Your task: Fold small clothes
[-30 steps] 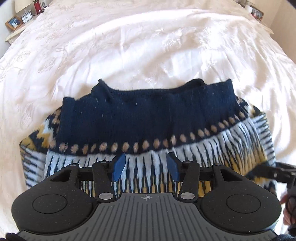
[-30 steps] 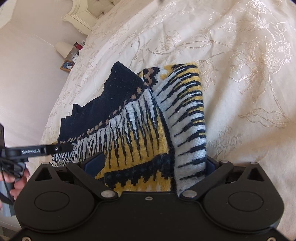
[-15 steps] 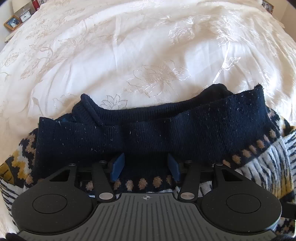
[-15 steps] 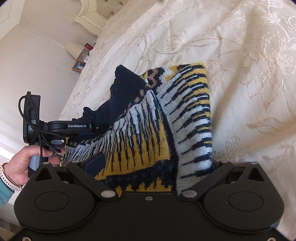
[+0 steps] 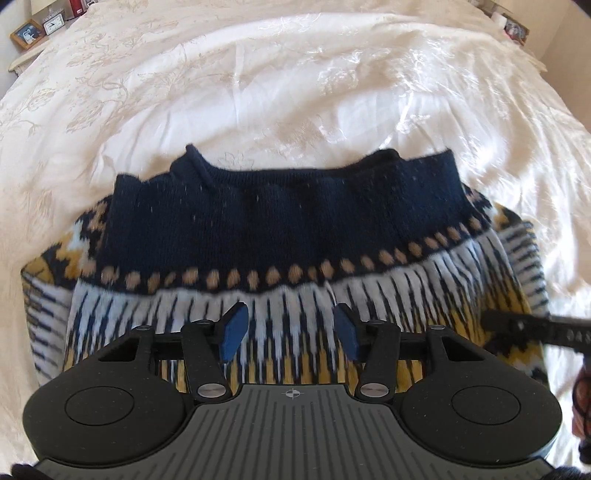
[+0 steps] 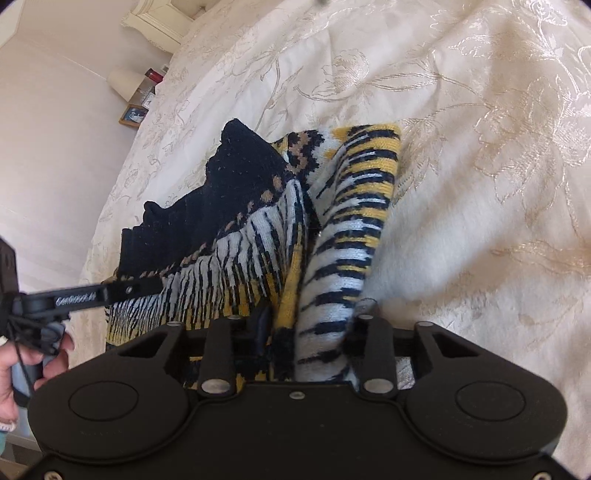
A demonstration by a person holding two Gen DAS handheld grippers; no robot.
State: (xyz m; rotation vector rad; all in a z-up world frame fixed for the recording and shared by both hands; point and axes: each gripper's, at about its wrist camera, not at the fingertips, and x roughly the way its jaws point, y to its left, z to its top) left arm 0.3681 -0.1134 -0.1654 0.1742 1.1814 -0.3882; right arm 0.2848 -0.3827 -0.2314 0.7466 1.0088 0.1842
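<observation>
A knitted sweater (image 5: 280,221) with a navy hem and yellow, white and black pattern lies folded on the white bedspread (image 5: 295,74). My left gripper (image 5: 290,328) hovers open over its striped band, with nothing between the blue pads (image 5: 232,328). The right gripper (image 5: 495,319) reaches in from the right edge. In the right wrist view the sweater (image 6: 240,192) has its thick side fold standing up between the fingers of my right gripper (image 6: 312,317), which is shut on it. The left gripper (image 6: 147,286) shows at the left, held by a hand (image 6: 22,369).
The embroidered bedspread (image 6: 480,184) spreads wide beyond and to the right of the sweater. A bedside table with a framed photo (image 5: 27,31) and a clock sits at the far left corner. A lamp (image 6: 125,83) stands by the wall.
My left gripper has drawn back from the navy hem to the striped band, still open. The right gripper's fingers have closed in on the sweater's side fold.
</observation>
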